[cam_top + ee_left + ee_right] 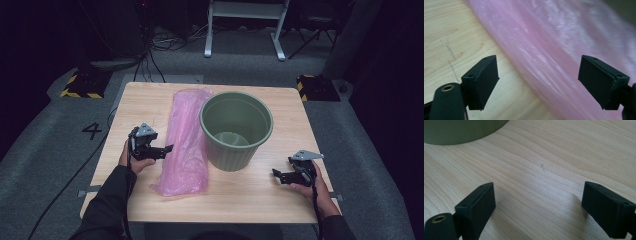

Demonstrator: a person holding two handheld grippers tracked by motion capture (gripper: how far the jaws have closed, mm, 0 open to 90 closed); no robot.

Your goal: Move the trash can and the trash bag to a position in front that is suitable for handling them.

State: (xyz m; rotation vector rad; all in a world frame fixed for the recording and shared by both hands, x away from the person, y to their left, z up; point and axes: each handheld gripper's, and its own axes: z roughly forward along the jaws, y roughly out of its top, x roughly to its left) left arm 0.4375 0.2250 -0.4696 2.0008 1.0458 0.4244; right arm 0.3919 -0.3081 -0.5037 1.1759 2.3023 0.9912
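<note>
currently i read the left gripper at the left edge of the pink plastic bag, jaws spread wide with nothing pinched between them. from the left gripper view, the bag runs diagonally across the wooden table, and one black pad stands over bare wood while the other sits over the pink film; i cannot tell whether either touches it. the bag lies flat and lengthwise on the table, its right edge just beside the green bin, which stands upright near the table's middle. the right gripper rests low at the right front of the table, well apart from the bag. its jaws are also wide and empty; in the right gripper view they frame bare wood, with the bin's green wall at the upper left.
</note>
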